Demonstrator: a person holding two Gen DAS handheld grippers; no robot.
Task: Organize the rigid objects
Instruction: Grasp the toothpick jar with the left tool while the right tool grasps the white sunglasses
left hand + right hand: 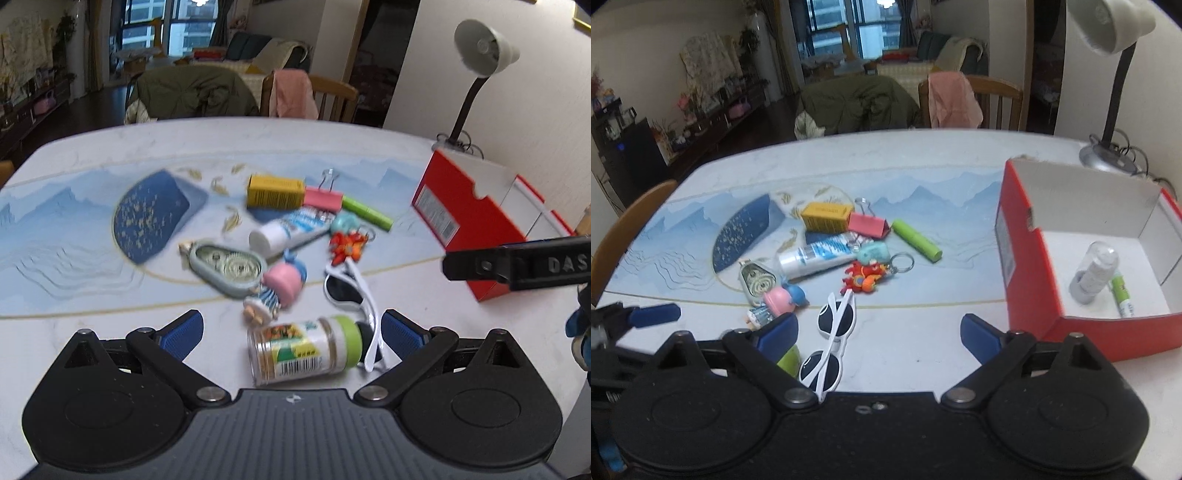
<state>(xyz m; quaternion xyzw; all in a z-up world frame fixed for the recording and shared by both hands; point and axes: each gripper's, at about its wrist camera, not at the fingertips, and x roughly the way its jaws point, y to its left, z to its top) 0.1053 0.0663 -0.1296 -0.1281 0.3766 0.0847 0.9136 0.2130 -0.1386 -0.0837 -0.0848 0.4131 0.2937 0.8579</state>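
Observation:
A pile of small items lies on the table: a green-lidded jar [306, 349] on its side, white sunglasses [354, 291], a pink-hatted figurine [275, 291], a white tube [288, 232], a yellow box [275, 191], a pink binder clip [322, 197], a green stick [367, 212] and a red keychain [345, 247]. My left gripper [291, 334] is open, its fingers on either side of the jar. My right gripper [879, 336] is open and empty above the sunglasses [831, 339]. The red box [1082, 251] holds a clear-capped bottle [1095, 271] and a green-labelled stick [1123, 295].
A desk lamp [1115, 48] stands behind the red box at the table's far right. A teal tape dispenser [227, 266] lies left of the pile. Wooden chairs [971, 99] stand at the far edge and the left edge of the table.

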